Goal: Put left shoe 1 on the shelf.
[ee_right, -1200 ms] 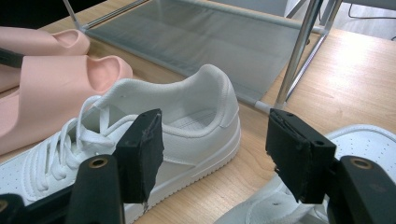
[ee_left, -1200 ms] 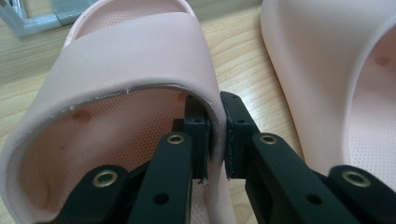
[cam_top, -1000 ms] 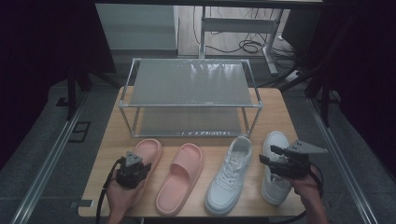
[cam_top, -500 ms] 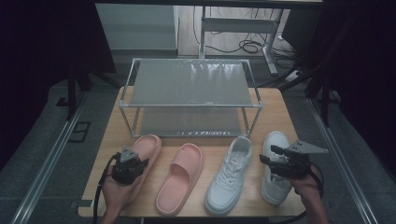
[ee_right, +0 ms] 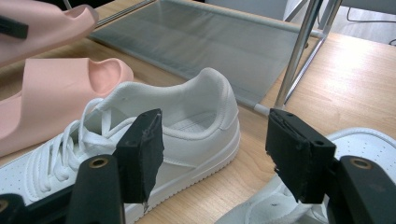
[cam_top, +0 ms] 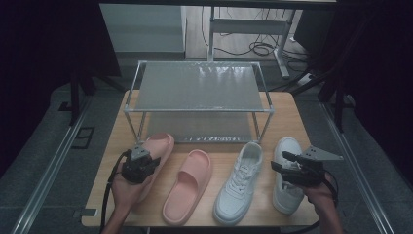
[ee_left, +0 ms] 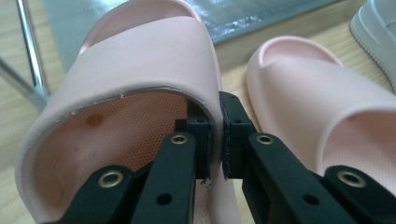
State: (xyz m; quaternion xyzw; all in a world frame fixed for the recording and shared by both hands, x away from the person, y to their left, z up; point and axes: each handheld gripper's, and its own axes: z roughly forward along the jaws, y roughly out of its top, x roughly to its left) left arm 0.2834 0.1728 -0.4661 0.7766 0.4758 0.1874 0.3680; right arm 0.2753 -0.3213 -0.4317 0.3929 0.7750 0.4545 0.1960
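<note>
The left pink slipper (cam_top: 155,155) lies at the left of the tabletop (cam_top: 287,122), in front of the shoe rack (cam_top: 197,92). The left hand-held gripper (ee_left: 215,135) pinches the edge of its strap, the jaws almost pressed together. The right hand-held gripper (ee_right: 212,149) hovers with jaws spread wide above the right white sneaker (cam_top: 285,170), holding nothing.

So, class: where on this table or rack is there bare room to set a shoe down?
Both shelves of the rack are bare. Bare wood flanks it, widest at the right table edge. The front is crowded: two pink slippers and two white sneakers lie side by side.
</note>
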